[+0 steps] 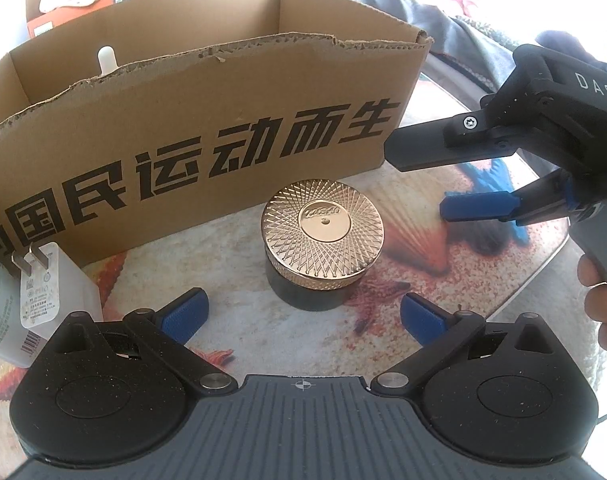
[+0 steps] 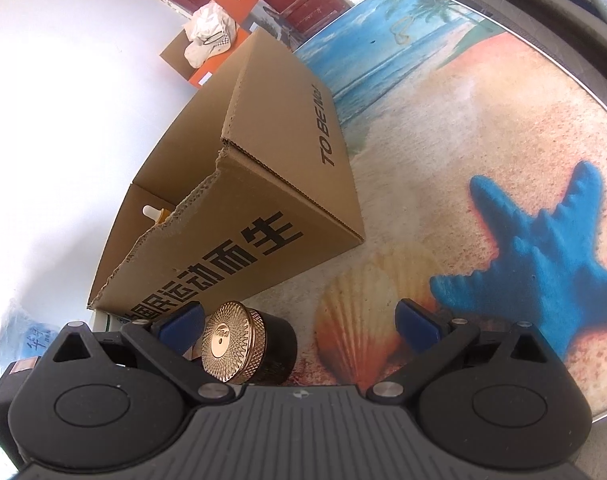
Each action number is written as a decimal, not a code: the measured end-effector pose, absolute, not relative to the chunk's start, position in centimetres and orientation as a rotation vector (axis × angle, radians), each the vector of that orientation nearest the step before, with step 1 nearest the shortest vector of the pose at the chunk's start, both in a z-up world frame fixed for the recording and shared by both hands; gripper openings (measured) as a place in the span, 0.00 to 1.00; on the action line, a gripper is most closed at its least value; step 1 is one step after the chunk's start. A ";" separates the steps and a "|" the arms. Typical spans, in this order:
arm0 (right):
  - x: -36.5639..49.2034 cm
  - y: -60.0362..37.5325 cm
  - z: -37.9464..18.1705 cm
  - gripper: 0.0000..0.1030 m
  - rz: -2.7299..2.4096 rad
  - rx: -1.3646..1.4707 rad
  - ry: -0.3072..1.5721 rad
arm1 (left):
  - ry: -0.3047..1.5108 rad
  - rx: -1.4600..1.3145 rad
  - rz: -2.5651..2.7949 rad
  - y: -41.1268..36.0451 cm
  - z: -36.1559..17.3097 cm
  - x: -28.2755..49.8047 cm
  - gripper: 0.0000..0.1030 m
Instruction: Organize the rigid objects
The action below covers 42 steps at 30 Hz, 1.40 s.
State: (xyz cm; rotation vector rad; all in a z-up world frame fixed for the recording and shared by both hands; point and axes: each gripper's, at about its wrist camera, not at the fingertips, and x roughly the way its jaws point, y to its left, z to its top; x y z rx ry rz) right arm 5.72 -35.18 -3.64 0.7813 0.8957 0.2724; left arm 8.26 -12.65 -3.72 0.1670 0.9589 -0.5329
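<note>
Both my grippers gape, nothing pinched: left gripper (image 1: 303, 314) faces gold-lidded jar (image 1: 323, 240) standing on beach mat (image 1: 223, 272) just before cardboard box (image 1: 207, 136); right gripper (image 2: 299, 328) beside jar.

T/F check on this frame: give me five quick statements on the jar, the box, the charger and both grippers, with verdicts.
1. The gold-lidded jar stands upright on the beach-print mat. True.
2. The jar is inside the cardboard box. False: it sits on the mat in front of the box, outside it.
3. The left gripper is shut on the jar. False: its jaws are open, with the jar ahead of them and untouched.
4. The right gripper is open and holds nothing. True.
5. The white charger lies to the right of the jar in the left wrist view. False: it is at the left edge, near the box's front wall.
</note>
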 end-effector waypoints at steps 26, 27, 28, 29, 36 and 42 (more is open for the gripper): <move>5.4 -32.2 -2.4 0.79 0.324 0.670 0.872 | 0.878 0.192 -0.529 -13.1 -2.6 7.7 0.87; 5.5 -31.8 -2.4 0.74 0.328 0.659 0.878 | 0.878 0.196 -0.532 -13.2 -2.6 7.8 0.84; 5.6 -31.5 -2.4 0.69 0.334 0.653 0.884 | 0.878 0.199 -0.536 -13.4 -2.6 7.8 0.79; 5.8 -31.3 -2.5 0.68 0.342 0.652 0.892 | 0.881 0.202 -0.537 -13.5 -2.7 7.8 0.76; 6.0 -30.8 -3.1 0.51 0.349 0.671 0.903 | 0.885 0.202 -0.530 -14.4 -3.1 8.3 0.60; 6.1 -31.0 -3.2 0.44 0.360 0.708 0.894 | 0.881 0.192 -0.532 -14.9 -3.2 8.8 0.54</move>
